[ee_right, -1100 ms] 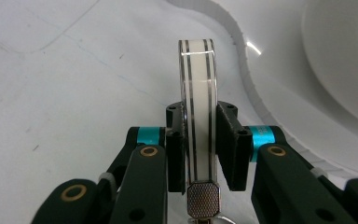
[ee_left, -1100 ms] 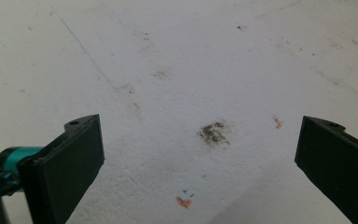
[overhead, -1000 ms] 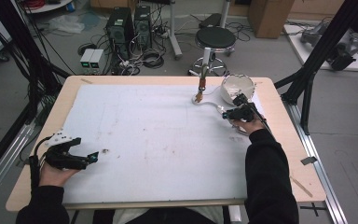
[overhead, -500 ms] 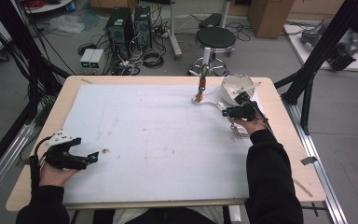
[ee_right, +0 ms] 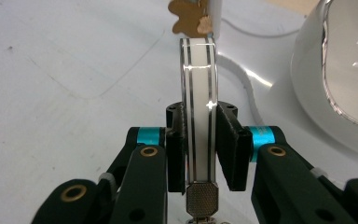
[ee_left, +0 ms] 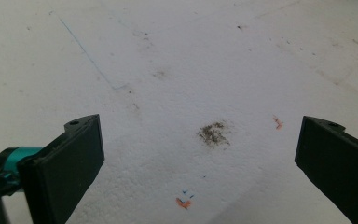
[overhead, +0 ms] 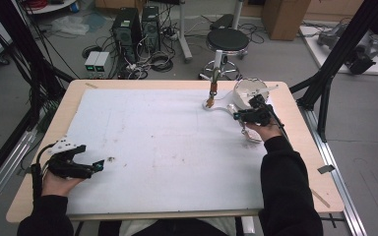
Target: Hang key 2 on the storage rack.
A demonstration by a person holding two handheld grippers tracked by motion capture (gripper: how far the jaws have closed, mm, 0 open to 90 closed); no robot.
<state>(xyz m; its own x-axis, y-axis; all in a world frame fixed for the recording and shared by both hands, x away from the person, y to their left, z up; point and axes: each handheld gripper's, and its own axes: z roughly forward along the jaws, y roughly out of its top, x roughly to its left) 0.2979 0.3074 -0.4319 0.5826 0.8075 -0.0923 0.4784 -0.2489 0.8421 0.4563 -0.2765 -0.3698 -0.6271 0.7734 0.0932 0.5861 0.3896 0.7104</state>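
A: What's between the right gripper (ee_right: 200,154) jaws?

B: A flat white handle (ee_right: 198,116) with dark stripes, clamped edge-on. Its long axis runs straight away from the jaws, toward a brown figure (ee_right: 189,21); a knurled metal end (ee_right: 200,204) sits at the jaws' base.

A: And from above?

B: There the right gripper (overhead: 250,116) hangs over the table's (overhead: 177,147) far right, beside a white bowl (overhead: 250,91), and the handle is too small to make out.

A: The left gripper (overhead: 86,167)?

B: Jaws spread wide over a dark smudge (ee_left: 213,133), gripping nothing.
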